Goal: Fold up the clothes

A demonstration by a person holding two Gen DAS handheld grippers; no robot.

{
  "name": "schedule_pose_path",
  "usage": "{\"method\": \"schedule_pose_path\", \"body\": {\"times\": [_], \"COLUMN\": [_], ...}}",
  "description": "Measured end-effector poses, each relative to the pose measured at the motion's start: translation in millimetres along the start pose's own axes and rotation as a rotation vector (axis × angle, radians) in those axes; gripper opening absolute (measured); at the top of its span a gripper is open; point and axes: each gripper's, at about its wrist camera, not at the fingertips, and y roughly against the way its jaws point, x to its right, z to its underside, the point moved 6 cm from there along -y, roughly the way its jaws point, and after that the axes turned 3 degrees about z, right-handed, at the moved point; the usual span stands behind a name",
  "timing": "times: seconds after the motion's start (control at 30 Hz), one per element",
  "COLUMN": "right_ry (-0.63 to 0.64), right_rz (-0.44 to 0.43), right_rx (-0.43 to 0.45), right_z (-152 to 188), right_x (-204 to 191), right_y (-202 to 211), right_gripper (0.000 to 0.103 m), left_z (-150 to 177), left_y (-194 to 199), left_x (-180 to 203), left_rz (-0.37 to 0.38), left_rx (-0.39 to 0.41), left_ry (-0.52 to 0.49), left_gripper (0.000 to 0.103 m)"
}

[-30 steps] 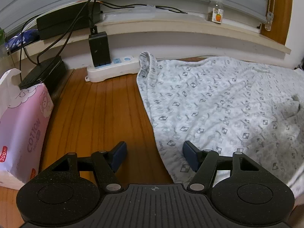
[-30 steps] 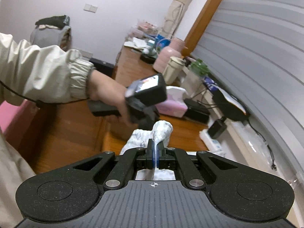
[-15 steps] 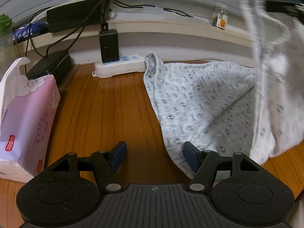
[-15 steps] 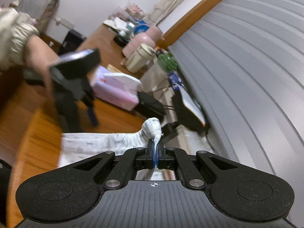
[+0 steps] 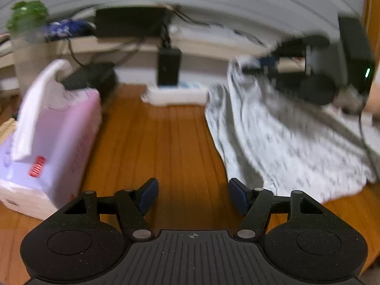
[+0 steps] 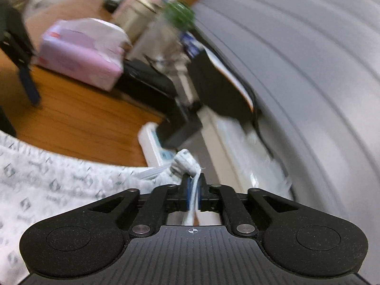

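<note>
Warm, grained wood [image 5: 166, 147] forms the tabletop, backed by pale ribbed shutter slats. On it, at centre right of the left wrist view, lies the garment [image 5: 285, 142]: soft, rumpled, pale grey cloth with a small dark repeating print. One bunched corner is drawn toward the upper right, where the right gripper [image 6: 193, 185] has it; its jaws have just been opening slightly, with a thin white fold of fabric between the blue pads. The left gripper [image 5: 193, 193] hangs low over bare wood just beside the cloth's near edge, jaws spread wide and empty. A pink plastic tissue pack [image 5: 54, 147] sits at left, and a white power strip [image 5: 175, 93] lies behind.
</note>
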Motion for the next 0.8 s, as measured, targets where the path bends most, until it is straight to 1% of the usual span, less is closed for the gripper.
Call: {"method": "schedule_pose_path", "body": {"times": [0.03, 0.07, 0.1, 0.13, 0.2, 0.27, 0.33, 0.43, 0.53, 0.7, 0.73, 0.77, 0.8], "right_ry": [-0.031, -0.063, -0.098, -0.134, -0.212, -0.287, -0.317, -0.358, -0.420, -0.490, -0.503, -0.520, -0.538], "right_rz": [0.009, 0.019, 0.023, 0.025, 0.021, -0.008, -0.022, -0.028, -0.052, -0.078, -0.087, -0.103, -0.120], "right_rx": [-0.002, -0.002, 0.007, 0.016, 0.022, 0.000, -0.017, -0.055, -0.086, -0.142, -0.155, -0.169, -0.184], "right_z": [5, 9, 12, 14, 20, 28, 38, 58, 81, 115, 122, 129, 136], "right_x": [2, 5, 10, 16, 30, 43, 50, 62, 73, 79, 79, 76, 72], "right_y": [-2, -2, 1, 5, 12, 19, 29, 48, 73, 122, 133, 144, 154], "right_gripper": [0.029, 0.049, 0.054, 0.055, 0.056, 0.055, 0.053, 0.053, 0.053, 0.053, 0.052, 0.046, 0.045], "left_z": [-4, -8, -12, -16, -23, -27, -31, -35, -41, -51, -53, -55, -56], "left_y": [2, 3, 3, 2, -2, -9, -19, -38, -64, -98, -103, -108, -113], "left_x": [2, 6, 10, 16, 30, 44, 62, 92, 111, 131, 134, 136, 138], "left_rz": [0.000, 0.006, 0.012, 0.022, 0.046, 0.073, 0.096, 0.130, 0.153, 0.159, 0.155, 0.148, 0.142], "left_rx": [0.013, 0.024, 0.033, 0.042, 0.061, 0.066, 0.065, 0.054, 0.037, 0.049, 0.059, 0.070, 0.074], "left_ry": [0.002, -0.004, -0.011, -0.019, -0.034, -0.048, -0.079, -0.129, -0.155, -0.166, -0.168, -0.172, -0.176], "left_gripper": [0.071, 0.073, 0.074, 0.074, 0.075, 0.076, 0.076, 0.076, 0.076, 0.077, 0.077, 0.077, 0.077]}}
